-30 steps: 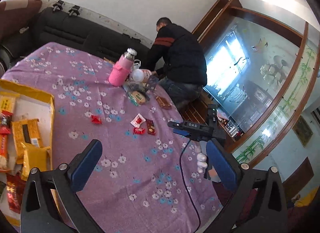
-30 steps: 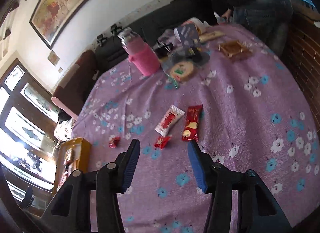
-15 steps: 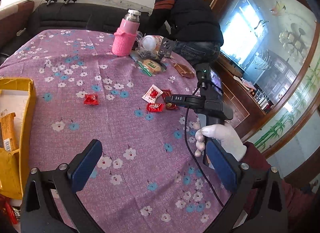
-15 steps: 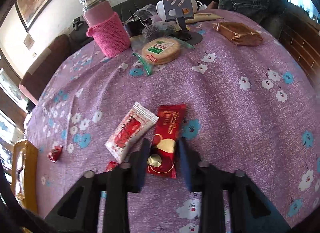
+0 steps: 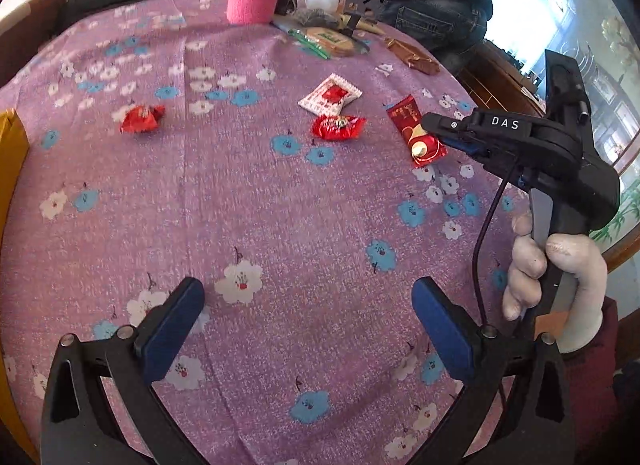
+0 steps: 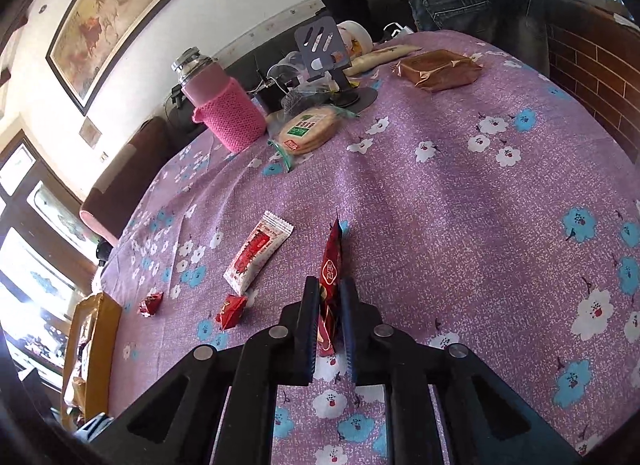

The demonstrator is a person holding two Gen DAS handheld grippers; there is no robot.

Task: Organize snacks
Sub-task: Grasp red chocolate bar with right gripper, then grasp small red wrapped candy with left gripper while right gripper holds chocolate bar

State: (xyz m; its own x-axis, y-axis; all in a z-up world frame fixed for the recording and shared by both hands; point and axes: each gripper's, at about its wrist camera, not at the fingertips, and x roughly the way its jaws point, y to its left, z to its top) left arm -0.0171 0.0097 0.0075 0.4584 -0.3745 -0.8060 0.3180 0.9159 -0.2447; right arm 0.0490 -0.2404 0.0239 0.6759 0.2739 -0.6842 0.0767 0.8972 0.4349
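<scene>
Left tongs (image 5: 306, 325): black frame with triangular cut-outs, blue pads (image 5: 172, 329) on the fingers, silver screws at the pivots. Right tongs (image 6: 330, 319): the same black frame and round silver screws; the body is marked "DAS" in white. A thin black cable runs down from it. Right hand (image 5: 556, 277) wears a white glove, with a dark red sleeve (image 5: 592, 349) at the wrist.

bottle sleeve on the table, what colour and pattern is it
Pink knit sleeve on the bottle, seen best in the right wrist view.

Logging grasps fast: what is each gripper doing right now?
Left gripper: open, holding nothing.
Right gripper: shut on the red snack packet.
</scene>
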